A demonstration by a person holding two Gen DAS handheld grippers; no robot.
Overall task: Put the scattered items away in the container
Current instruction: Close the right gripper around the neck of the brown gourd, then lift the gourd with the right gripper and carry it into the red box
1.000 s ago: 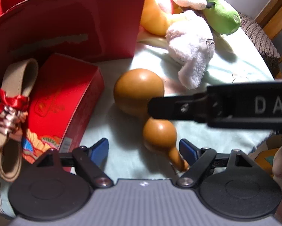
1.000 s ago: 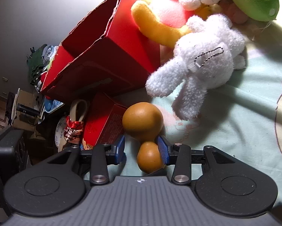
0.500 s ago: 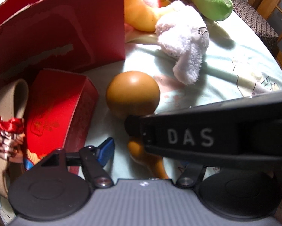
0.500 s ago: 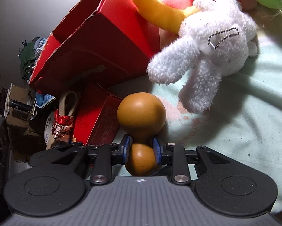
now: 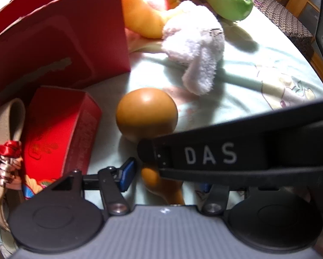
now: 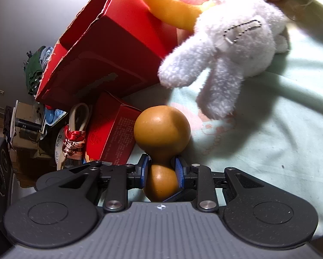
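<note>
A brown gourd (image 6: 161, 129) lies on the pale green cloth. My right gripper (image 6: 160, 171) is shut on its small lower bulb, blue pads on both sides. In the left wrist view the gourd (image 5: 146, 112) sits ahead, and the right gripper's black body marked DAS (image 5: 226, 155) crosses over it. My left gripper (image 5: 165, 178) is open and empty, around the gourd's stem end; its right finger is hidden. The large red cardboard box (image 6: 109, 49), also in the left wrist view (image 5: 53, 43), stands open behind.
A small red carton (image 5: 60, 138) and a beige strap with red ribbon (image 5: 6, 151) lie left of the gourd. A white plush rabbit (image 6: 232, 43), an orange plush (image 5: 140, 15) and a green plush (image 5: 230, 0) lie beyond. A wooden chair (image 5: 290, 17) stands at the right.
My right gripper has closed on the gourd's small bulb. Its body has moved left across the left wrist view, covering more of the gourd.
</note>
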